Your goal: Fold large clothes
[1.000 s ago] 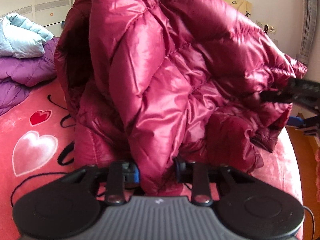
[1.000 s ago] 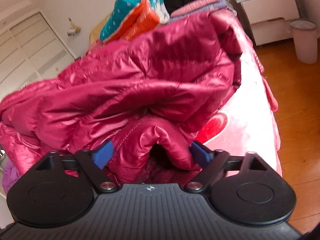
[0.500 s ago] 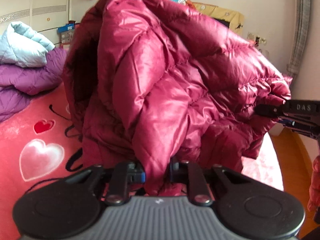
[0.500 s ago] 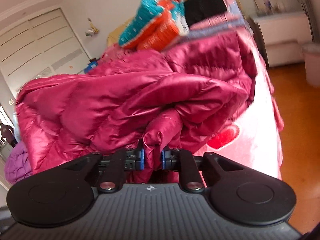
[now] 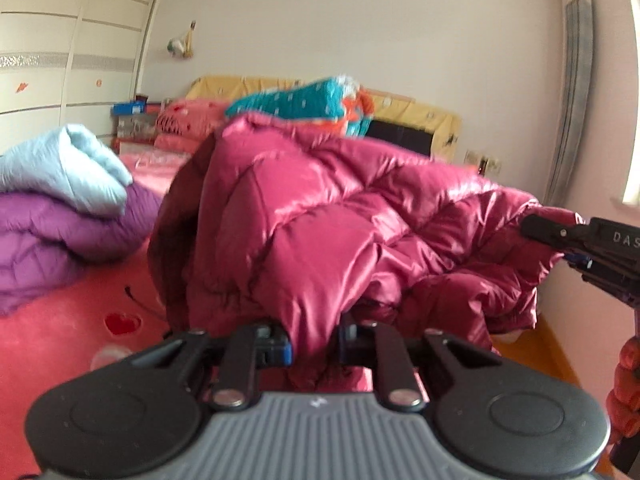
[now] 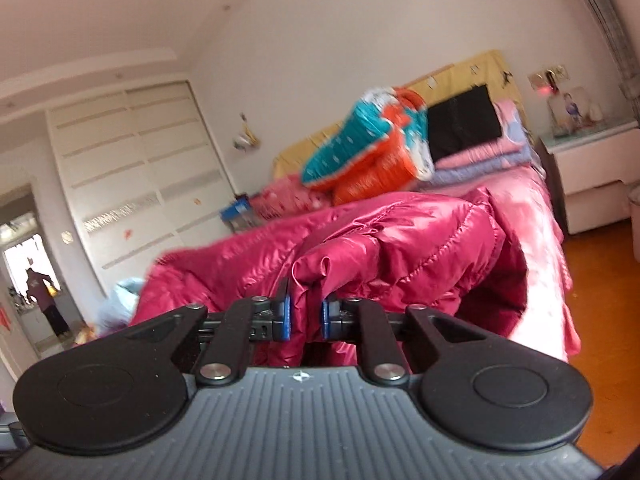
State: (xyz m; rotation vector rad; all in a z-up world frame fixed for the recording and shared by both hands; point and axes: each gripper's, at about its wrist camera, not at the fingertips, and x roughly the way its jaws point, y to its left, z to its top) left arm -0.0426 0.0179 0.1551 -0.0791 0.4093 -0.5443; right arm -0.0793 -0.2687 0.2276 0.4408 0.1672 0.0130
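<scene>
Both sets of jaws nearly closed, each clamped on a fold of the crimson puffer jacket (image 5: 340, 216). Left gripper (image 5: 314, 344) biting a fold at the jacket's near edge, having just closed further on it; right gripper (image 6: 306, 314) pinching a bunched fold, with the fabric pressed between the blue pads (image 6: 285, 316). Jacket raised and stretched between the two, above the pink bed (image 5: 60, 344) with heart prints. To the left, a purple quilt (image 5: 48, 240) under a pale blue quilt (image 5: 60, 168). Folded bedding (image 6: 372, 148) stacked at the headboard.
</scene>
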